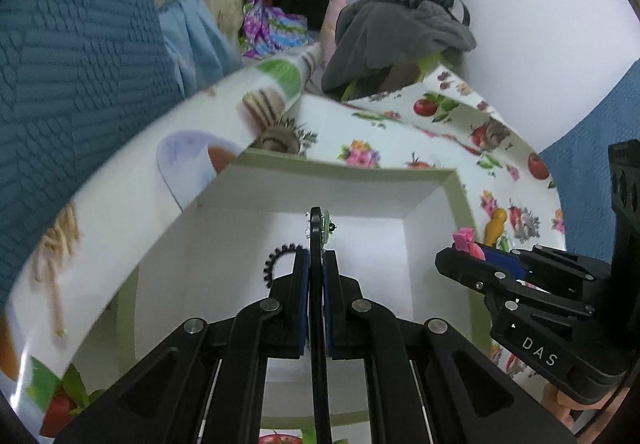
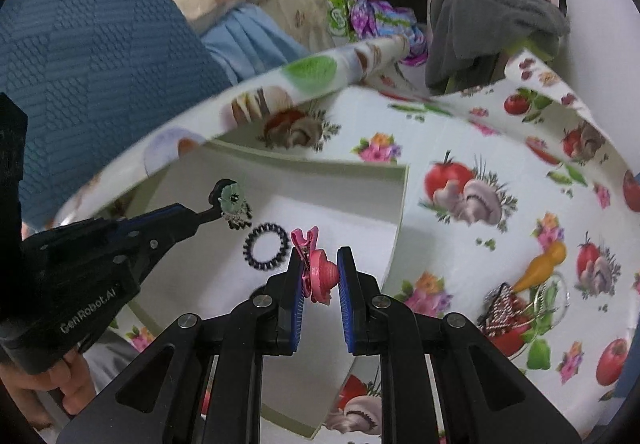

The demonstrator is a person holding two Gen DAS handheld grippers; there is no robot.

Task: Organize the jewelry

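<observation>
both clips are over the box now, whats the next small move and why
Probably lower a little further, then open the jaws. The left gripper grips a black flower clip and the right gripper a pink clip, both above the white box where a black hair tie lies.
</observation>
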